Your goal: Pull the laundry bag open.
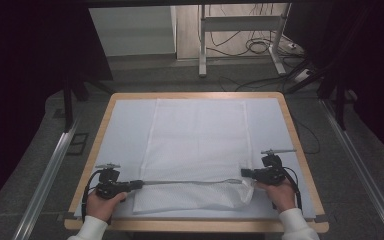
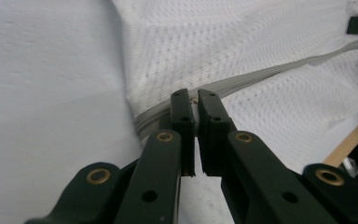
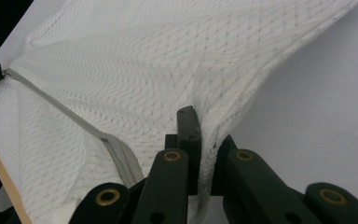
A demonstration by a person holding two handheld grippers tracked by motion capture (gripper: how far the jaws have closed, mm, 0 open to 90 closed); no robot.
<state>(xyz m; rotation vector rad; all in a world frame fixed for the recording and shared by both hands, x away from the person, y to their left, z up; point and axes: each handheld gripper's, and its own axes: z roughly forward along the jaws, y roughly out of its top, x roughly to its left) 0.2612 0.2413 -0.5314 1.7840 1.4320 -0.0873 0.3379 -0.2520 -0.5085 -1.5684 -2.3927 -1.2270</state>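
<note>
Zipper pull [image 2: 194,100] between left gripper [image 2: 195,108] fingers

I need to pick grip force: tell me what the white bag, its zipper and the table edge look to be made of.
White bag: a woven mesh fabric, matte, seemingly synthetic; fine holes and a diagonal weave show in both gripper views.
Zipper: grey tape, probably textile; its teeth are too small to judge.
Table edge: light wood or wood-look laminate, smooth, under a white matte cover.
</note>
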